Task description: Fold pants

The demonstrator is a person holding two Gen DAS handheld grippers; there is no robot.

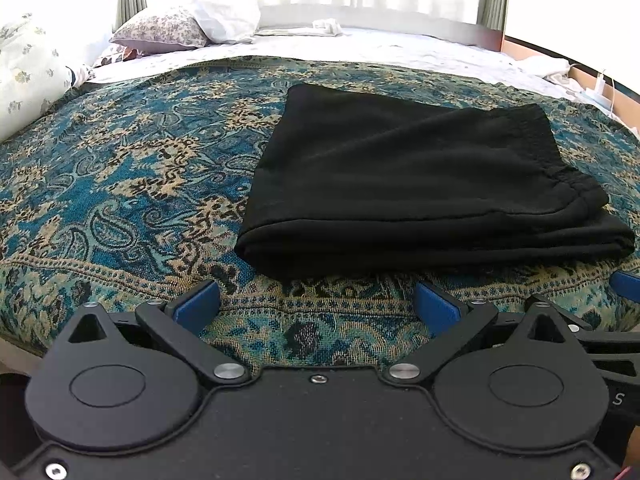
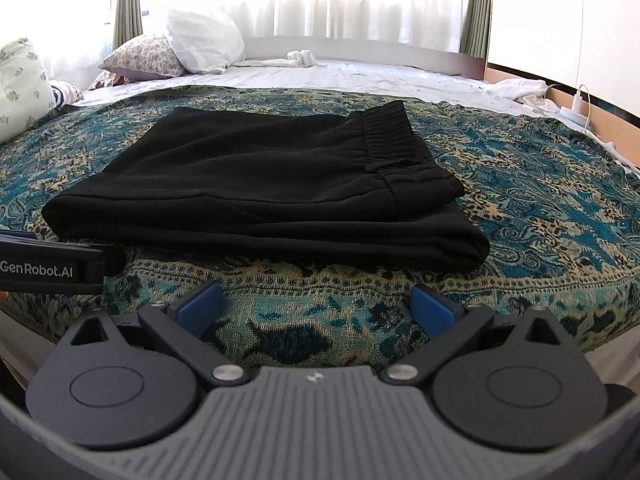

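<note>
Black pants (image 1: 416,184) lie folded into a compact rectangle on the blue patterned bedspread (image 1: 132,168), elastic waistband on top at the right side. In the right wrist view the pants (image 2: 260,192) lie just ahead, waistband (image 2: 392,140) at the far right. My left gripper (image 1: 318,304) is open and empty, a short way back from the pants' near edge. My right gripper (image 2: 316,304) is open and empty, also just short of the near edge. The left gripper's body (image 2: 48,268) shows at the left of the right wrist view.
Pillows (image 2: 168,52) lie at the far left of the bed, with a white sheet (image 2: 360,76) beyond the bedspread. A charger and cable (image 2: 576,108) sit at the far right by the wall. The bed's near edge lies under both grippers.
</note>
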